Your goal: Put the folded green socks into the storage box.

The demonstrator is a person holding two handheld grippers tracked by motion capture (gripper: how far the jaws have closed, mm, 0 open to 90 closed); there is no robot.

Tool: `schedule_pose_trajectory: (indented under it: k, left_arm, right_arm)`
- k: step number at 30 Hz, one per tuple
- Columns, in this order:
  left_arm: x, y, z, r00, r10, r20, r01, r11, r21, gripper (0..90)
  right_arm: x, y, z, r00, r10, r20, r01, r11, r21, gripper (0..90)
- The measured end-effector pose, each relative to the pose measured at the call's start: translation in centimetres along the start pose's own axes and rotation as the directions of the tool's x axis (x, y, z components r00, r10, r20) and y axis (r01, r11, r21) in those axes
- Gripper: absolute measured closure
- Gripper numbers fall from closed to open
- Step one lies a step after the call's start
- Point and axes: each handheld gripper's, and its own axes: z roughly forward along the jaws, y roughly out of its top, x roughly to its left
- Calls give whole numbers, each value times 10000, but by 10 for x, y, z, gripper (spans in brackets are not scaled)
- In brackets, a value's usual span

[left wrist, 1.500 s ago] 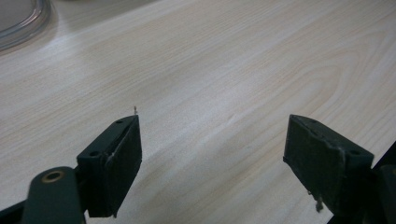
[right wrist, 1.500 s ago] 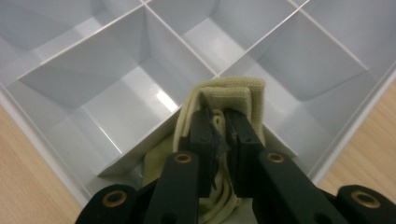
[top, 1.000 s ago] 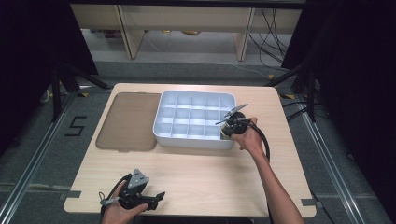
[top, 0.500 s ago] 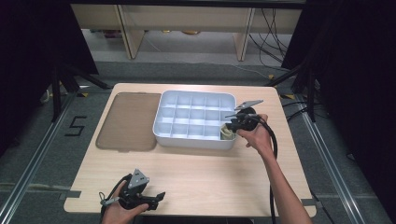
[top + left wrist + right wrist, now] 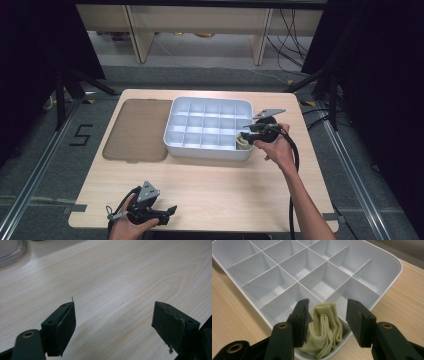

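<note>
Cloth: pale yellow-green, folded cloth lies in the tray's near right corner cell.
Right claw: I've just been opening it; released above it.
Left claw: wide, over bare desk.

Legible marking: a single black numeral "5", set on the grey floor to the left of the table, seen in the high view. No other text, label or brand can be read.
</note>
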Motion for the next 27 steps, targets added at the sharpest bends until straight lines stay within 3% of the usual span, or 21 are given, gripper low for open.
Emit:
schedule_pose_trajectory:
  k: [6, 9, 11, 13, 15, 16, 21, 22, 25, 26, 27]
  left_arm:
    - [0, 0, -1, 10000, 16, -60, -16, 10000, 26, 188]
    - [-2, 0, 1, 9994, -339, -111, 338, 9993, -128, 188]
    - [-2, 0, 1, 9994, -350, -53, 349, 9993, -140, 188]
    - [0, 0, -1, 10000, 20, -34, -20, 10000, 32, 188]
    - [-1, 0, 1, 9998, -190, -70, 189, 9997, -147, 188]
    - [0, 0, -1, 9999, 84, -80, -83, 9999, 116, 188]
    - [-1, 0, 2, 9995, -302, -96, 301, 9995, -104, 188]
    - [-1, -1, 1, 9995, -299, -120, 298, 9995, -93, 188]
    - [-1, -1, 1, 9996, -274, -75, 274, 9996, -68, 188]
    - [-1, -1, 1, 9998, -207, 16, 207, 9998, -16, 187]
    - [1, 0, -1, 9999, 153, -48, -152, 9995, 259, 187]
  right_arm:
    - [5, -2, -6, 9999, 110, -50, -111, 9996, -258, 506]
    - [6, -2, -8, 9999, -89, -62, 86, 9991, -409, 483]
    - [8, -3, -9, 9999, 51, -90, -55, 9990, -440, 471]
    - [9, -4, -10, 9999, -87, -145, 79, 9983, -585, 454]
    - [11, -7, -11, 9999, -15, -141, 3, 9966, -821, 427]
    - [11, -7, -12, 9998, -39, -189, 25, 9972, -747, 413]
    - [20, -13, -18, 9995, -72, -310, 42, 9953, -968, 365]
    - [24, -14, -20, 9989, 158, -436, -202, 9945, -1029, 356]
    - [24, -15, -21, 9989, 34, -469, -88, 9933, -1149, 351]
    - [26, -16, -21, 9984, 191, -534, -256, 9918, -1253, 350]
    - [27, -17, -21, 9983, 117, -565, -187, 9919, -1258, 347]
